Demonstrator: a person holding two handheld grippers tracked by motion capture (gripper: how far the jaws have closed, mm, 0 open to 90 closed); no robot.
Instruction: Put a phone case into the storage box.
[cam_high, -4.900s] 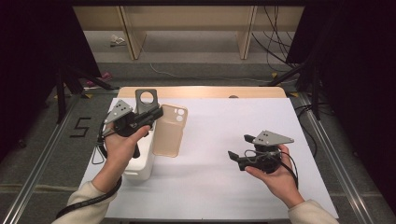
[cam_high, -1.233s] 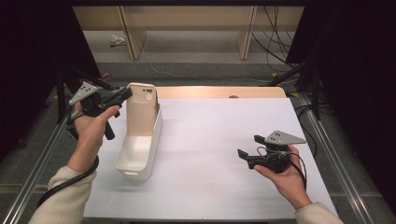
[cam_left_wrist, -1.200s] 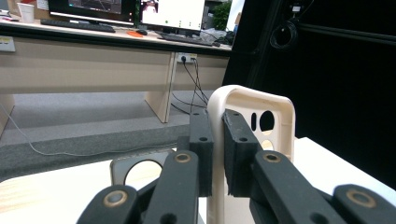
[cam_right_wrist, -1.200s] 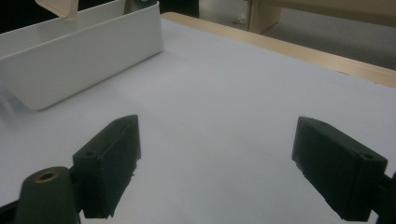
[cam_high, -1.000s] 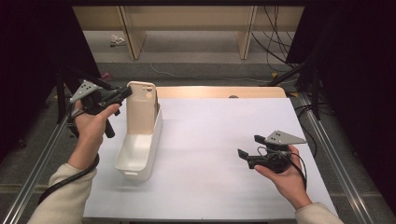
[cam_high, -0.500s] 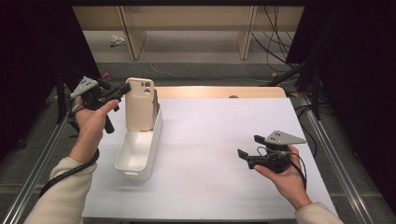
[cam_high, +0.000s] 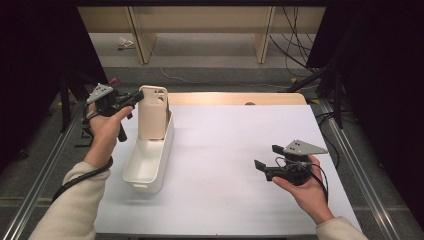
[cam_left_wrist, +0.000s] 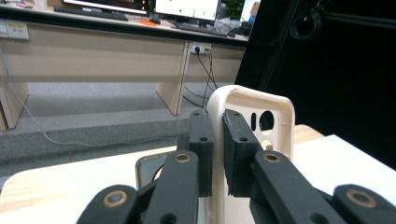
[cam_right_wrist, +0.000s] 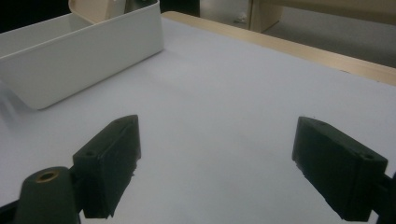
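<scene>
A person at a white table (cam_high: 240, 150) holds a claw in each hand. The left claw (cam_left_wrist: 215, 154) is clamped on the side edge of a beige phone case (cam_left_wrist: 250, 121), which stands upright just ahead of its jaws. In the high view the left claw (cam_high: 131, 98) holds the case (cam_high: 152, 119) over the far end of a long white bin (cam_high: 147, 160), the case's lower end down inside the bin. Judging from this, the case is nearly placed; what is left is to lower or lay it in and let go. The case is a thin shell with rounded corners and round camera cut-outs near its top corner, its hollow side facing away from the left claw. The right claw (cam_high: 267, 162) rests well apart from the bin, low over bare table, its jaws wide apart and holding nothing. The right gripper view shows the bin (cam_right_wrist: 84, 60) beyond its left jaw.
</scene>
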